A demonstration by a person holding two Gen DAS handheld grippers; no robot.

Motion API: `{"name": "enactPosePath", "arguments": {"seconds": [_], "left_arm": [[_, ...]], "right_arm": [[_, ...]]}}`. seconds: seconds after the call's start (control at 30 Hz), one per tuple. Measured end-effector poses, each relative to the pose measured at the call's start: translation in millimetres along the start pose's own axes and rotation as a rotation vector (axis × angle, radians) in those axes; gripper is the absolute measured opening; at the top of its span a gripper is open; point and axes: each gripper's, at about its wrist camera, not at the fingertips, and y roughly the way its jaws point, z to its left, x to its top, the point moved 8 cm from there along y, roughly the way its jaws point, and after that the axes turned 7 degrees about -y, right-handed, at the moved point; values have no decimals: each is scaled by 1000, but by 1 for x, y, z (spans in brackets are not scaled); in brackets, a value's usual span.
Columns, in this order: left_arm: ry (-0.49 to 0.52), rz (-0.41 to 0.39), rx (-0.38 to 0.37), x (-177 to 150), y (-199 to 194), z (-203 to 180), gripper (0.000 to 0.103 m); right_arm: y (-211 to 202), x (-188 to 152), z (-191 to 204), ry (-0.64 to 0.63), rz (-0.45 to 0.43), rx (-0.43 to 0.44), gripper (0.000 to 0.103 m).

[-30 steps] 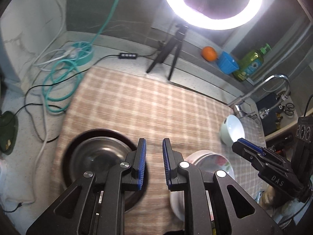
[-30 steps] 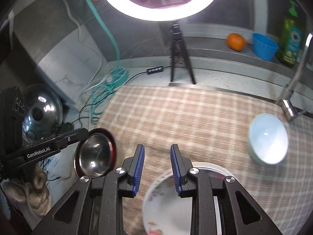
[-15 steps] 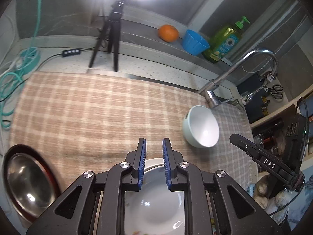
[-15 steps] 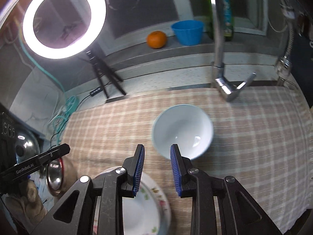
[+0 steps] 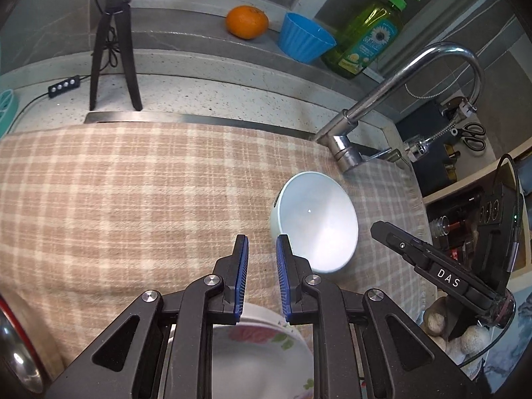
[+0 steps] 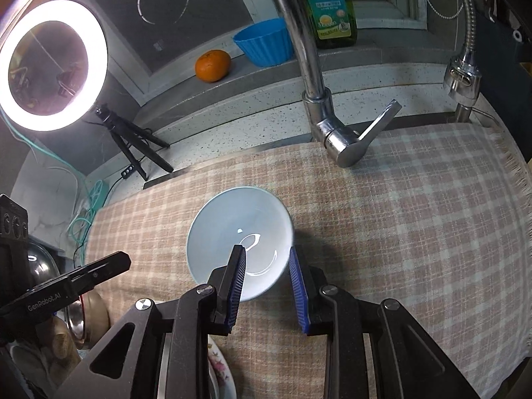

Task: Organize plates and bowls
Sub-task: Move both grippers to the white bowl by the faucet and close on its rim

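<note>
A pale blue bowl (image 5: 316,226) (image 6: 232,226) sits upright on the checked cloth (image 5: 133,199) near the faucet. My right gripper (image 6: 266,251) hovers over the bowl's near side. Its jaws stand a little apart with nothing pressed between them, the left finger over the inside and the right finger by the right edge. My left gripper (image 5: 261,242) is open by a narrow gap and empty, just left of the bowl. A floral plate (image 5: 259,335) (image 6: 219,359) lies under it. A steel bowl with a red rim (image 5: 13,349) (image 6: 86,316) rests at the far left.
A chrome faucet (image 5: 349,153) (image 6: 332,133) rises behind the bowl. On the back ledge stand an orange (image 5: 247,21), a blue cup (image 5: 304,41) and a green soap bottle (image 5: 369,43). A ring light on a tripod (image 6: 50,66) and cables are at the left.
Both grippers have swung right across the cloth, away from the steel bowl and floral plate. The right gripper now hangs over the pale blue bowl. Neither jaw gap has changed.
</note>
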Motion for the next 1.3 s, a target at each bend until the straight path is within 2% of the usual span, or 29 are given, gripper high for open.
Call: {"name": "enactPosePath", "arguments": {"seconds": [0.43, 0.97, 1.03, 1.3], "left_arm": [[32, 44, 6, 9, 30, -17, 15], [31, 97, 29, 9, 61, -17, 15], [27, 102, 28, 9, 64, -16, 13], [34, 113, 29, 8, 69, -18, 7]], "right_arm": [[18, 4, -19, 71, 33, 43, 25], [44, 0, -22, 70, 91, 48, 24], [46, 0, -23, 72, 95, 47, 24], [48, -2, -22, 63, 108, 45, 12]]}}
